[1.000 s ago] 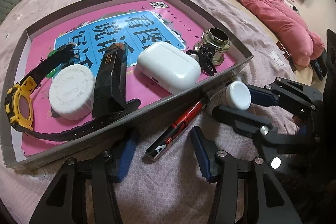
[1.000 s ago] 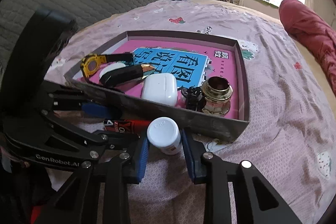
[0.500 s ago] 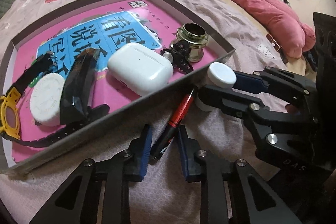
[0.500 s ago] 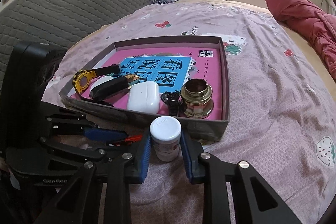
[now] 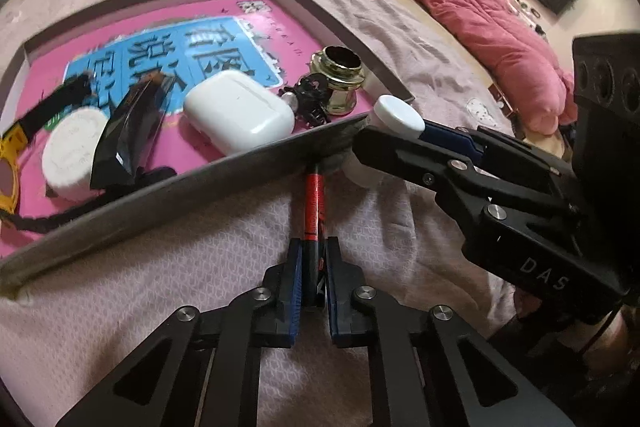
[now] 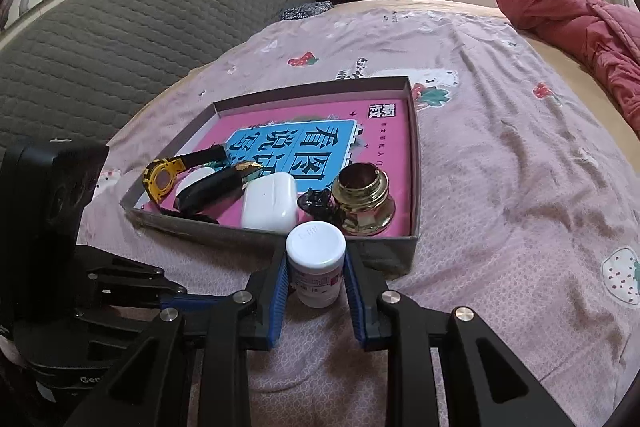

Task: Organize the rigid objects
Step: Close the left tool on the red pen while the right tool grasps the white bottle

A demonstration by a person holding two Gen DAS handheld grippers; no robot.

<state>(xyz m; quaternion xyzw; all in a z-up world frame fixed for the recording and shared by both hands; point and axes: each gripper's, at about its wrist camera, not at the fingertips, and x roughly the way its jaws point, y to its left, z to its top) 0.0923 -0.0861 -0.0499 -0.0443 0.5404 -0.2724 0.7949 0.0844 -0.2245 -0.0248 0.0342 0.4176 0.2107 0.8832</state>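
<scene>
In the left wrist view my left gripper (image 5: 312, 247) is shut on the near end of a red and black pen (image 5: 312, 199). The pen lies on the bedspread and points at the front wall of a shallow cardboard tray (image 5: 192, 187). My right gripper (image 6: 316, 258) is shut on a small white pill bottle (image 6: 316, 251), upright just outside the tray's (image 6: 414, 163) near right corner. The same bottle's cap (image 5: 400, 115) shows in the left wrist view, between the right gripper's blue pads.
Inside the tray lie a yellow-faced watch (image 6: 160, 181), a round white lid (image 5: 72, 151), a black packet (image 5: 128, 131), a white earbud case (image 5: 240, 115), a black clip (image 5: 308, 99) and a brass fitting (image 6: 362, 203). A red quilt (image 5: 460, 7) is bunched at the right.
My left jaws have closed onto the pen, which now lies straight between the pads. The right gripper has tightened on the white bottle and carried it closer to the tray's corner.
</scene>
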